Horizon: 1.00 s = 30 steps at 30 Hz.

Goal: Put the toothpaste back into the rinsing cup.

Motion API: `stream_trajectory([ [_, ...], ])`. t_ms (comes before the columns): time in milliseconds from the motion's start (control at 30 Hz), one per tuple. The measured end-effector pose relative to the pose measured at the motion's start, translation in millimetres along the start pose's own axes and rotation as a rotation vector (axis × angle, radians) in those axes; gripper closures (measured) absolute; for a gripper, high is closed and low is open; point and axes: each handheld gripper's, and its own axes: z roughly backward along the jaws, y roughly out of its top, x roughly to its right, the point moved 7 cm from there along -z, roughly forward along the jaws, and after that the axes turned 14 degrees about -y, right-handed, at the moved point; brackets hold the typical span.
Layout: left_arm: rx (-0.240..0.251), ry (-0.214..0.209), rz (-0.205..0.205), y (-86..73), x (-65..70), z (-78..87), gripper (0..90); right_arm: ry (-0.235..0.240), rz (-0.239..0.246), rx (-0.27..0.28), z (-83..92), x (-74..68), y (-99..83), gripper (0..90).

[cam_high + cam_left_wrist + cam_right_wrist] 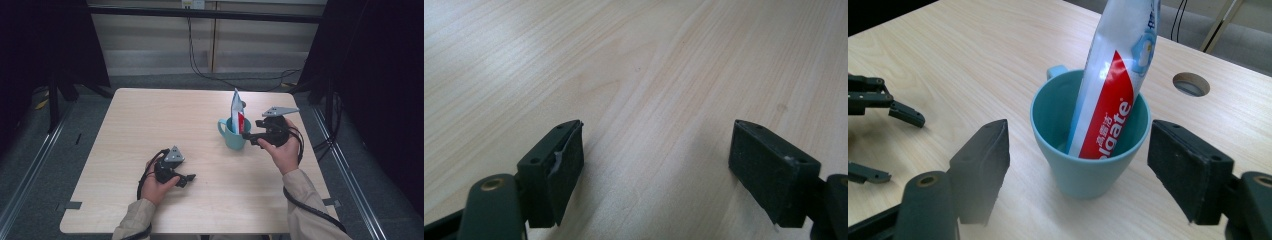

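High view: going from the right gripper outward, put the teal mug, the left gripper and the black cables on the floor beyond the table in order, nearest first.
From the right gripper:
1. Teal mug, just to its left on the table, with the toothpaste tube standing in it.
2. Left gripper, lower left, near the table's front edge.
3. Black cables, on the floor past the far edge.
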Motion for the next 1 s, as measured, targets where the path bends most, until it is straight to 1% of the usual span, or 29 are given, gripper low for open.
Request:
stream_trajectory([
  [33,0.0,0.0,0.0,0.0,0.0,0.0,21.7,0.001,-0.001,0.0,0.7,-0.1,-0.8,24.2],
  [100,0.0,0.0,0.0,0.0,0.0,0.0,21.7,-0.002,0.013,-0.005,3.2,1.2,-4.8,23.6],
  [167,0.0,0.0,0.0,0.0,0.0,0.0,21.7,0.0,0.007,-0.008,4.7,2.0,-7.9,23.3],
  [333,0.0,0.0,-0.001,0.0,0.0,0.0,21.7,0.003,0.022,-0.024,9.5,3.3,-18.0,21.0],
  [400,0.0,0.0,0.0,0.0,0.0,0.0,21.8,0.015,0.019,-0.022,11.1,2.7,-21.5,20.6],
  [500,0.0,0.0,-0.001,0.0,0.0,0.0,21.7,0.013,0.04,-0.037,12.7,2.1,-27.6,19.6],
  [667,0.0,0.0,0.0,0.0,0.0,0.0,21.7,0.029,0.058,-0.044,13.5,-0.1,-35.4,18.1],
  [933,0.0,0.0,0.001,0.0,0.0,0.0,21.8,0.04,0.039,-0.058,11.1,0.3,-51.9,18.1],
  [967,0.0,0.0,0.0,0.0,0.0,0.0,21.8,0.04,0.028,-0.059,10.8,0.2,-53.7,18.1],
  [1000,0.001,0.0,0.0,0.0,0.0,0.0,21.8,0.043,0.028,-0.06,10.5,0.4,-56.0,18.1],
])
